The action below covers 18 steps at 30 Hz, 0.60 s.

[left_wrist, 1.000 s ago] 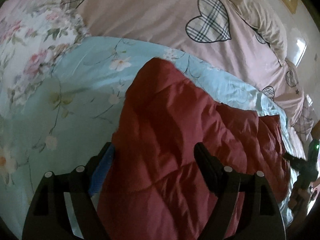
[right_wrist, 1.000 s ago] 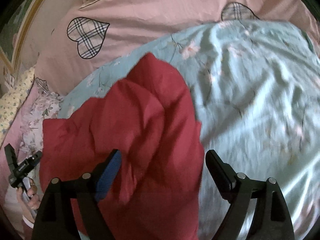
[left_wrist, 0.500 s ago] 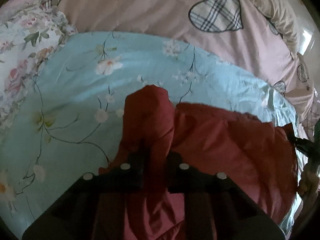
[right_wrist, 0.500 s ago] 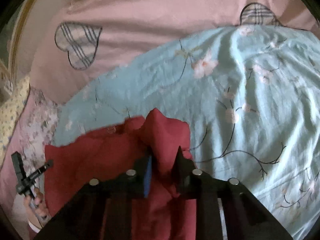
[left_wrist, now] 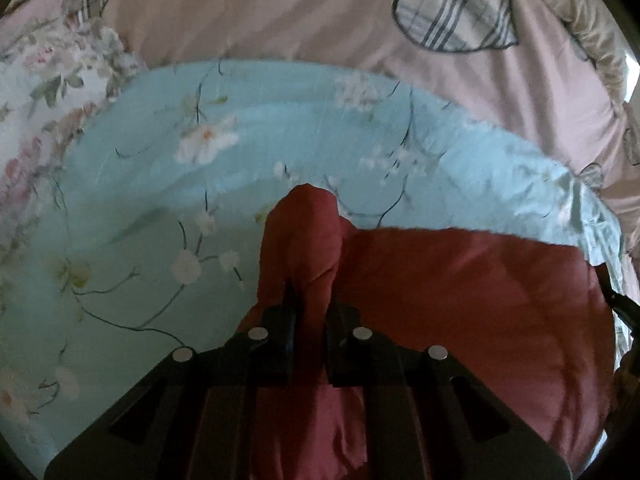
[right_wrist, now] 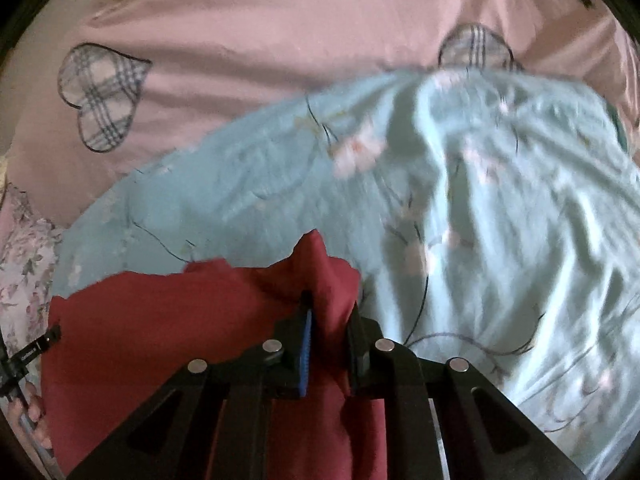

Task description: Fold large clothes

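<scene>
A dark red quilted garment point(left_wrist: 460, 280) lies on a light blue flowered sheet point(left_wrist: 160, 208). My left gripper point(left_wrist: 310, 304) is shut on a bunched corner of the garment, which pokes up between the fingers. In the right wrist view the same red garment point(right_wrist: 160, 320) spreads to the left, and my right gripper point(right_wrist: 329, 312) is shut on its other corner. The cloth between the two corners hangs in a band along the bottom of both views. The rest of the garment under the grippers is hidden.
A pink cover with plaid hearts point(left_wrist: 456, 16) fills the far side of the bed. A flowered pillow point(left_wrist: 36, 92) lies at the left. A cream pillow point(left_wrist: 588, 20) sits at the far right. The person's hand point(right_wrist: 32, 412) with the other gripper shows at the left edge.
Both grippers went from open over the garment to shut on its corners. The red cloth has been drawn back toward the near edge, baring more blue sheet.
</scene>
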Each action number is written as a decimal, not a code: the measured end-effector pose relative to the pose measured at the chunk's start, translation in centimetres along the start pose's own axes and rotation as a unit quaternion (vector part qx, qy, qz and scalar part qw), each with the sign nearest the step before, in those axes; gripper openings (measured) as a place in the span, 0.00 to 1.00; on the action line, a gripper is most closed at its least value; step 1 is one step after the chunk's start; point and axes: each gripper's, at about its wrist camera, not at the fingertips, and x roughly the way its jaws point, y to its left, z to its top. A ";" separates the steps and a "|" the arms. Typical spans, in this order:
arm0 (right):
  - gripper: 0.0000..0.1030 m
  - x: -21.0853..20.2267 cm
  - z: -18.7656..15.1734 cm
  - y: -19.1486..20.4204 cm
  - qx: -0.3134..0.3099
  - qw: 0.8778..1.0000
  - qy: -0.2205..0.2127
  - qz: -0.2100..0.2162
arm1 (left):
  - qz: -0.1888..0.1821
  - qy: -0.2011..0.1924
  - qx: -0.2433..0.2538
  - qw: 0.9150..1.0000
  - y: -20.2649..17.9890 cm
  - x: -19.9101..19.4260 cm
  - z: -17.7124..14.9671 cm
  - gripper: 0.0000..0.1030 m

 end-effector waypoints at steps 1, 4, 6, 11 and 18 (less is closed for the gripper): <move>0.12 0.3 -0.3 -0.2 0.004 1.000 0.002 -0.001 | 0.001 0.001 0.000 1.000 0.0 0.2 -0.1 0.11; 0.12 0.5 -0.5 -0.5 0.010 1.000 -0.001 -0.005 | -0.004 -0.003 -0.007 1.000 0.3 0.1 -0.2 0.15; 0.12 0.5 -0.4 -0.8 0.015 1.000 -0.001 -0.004 | -0.016 -0.008 -0.022 1.000 0.8 -0.3 -0.3 0.18; 0.12 0.6 -0.5 -0.9 0.021 1.000 0.000 -0.006 | -0.045 -0.037 -0.051 0.997 2.1 -3.7 -1.3 0.23; 0.13 0.7 -0.5 -0.7 0.022 1.000 0.000 -0.011 | -0.110 -0.052 0.011 0.993 -1.1 -9.0 -5.1 0.23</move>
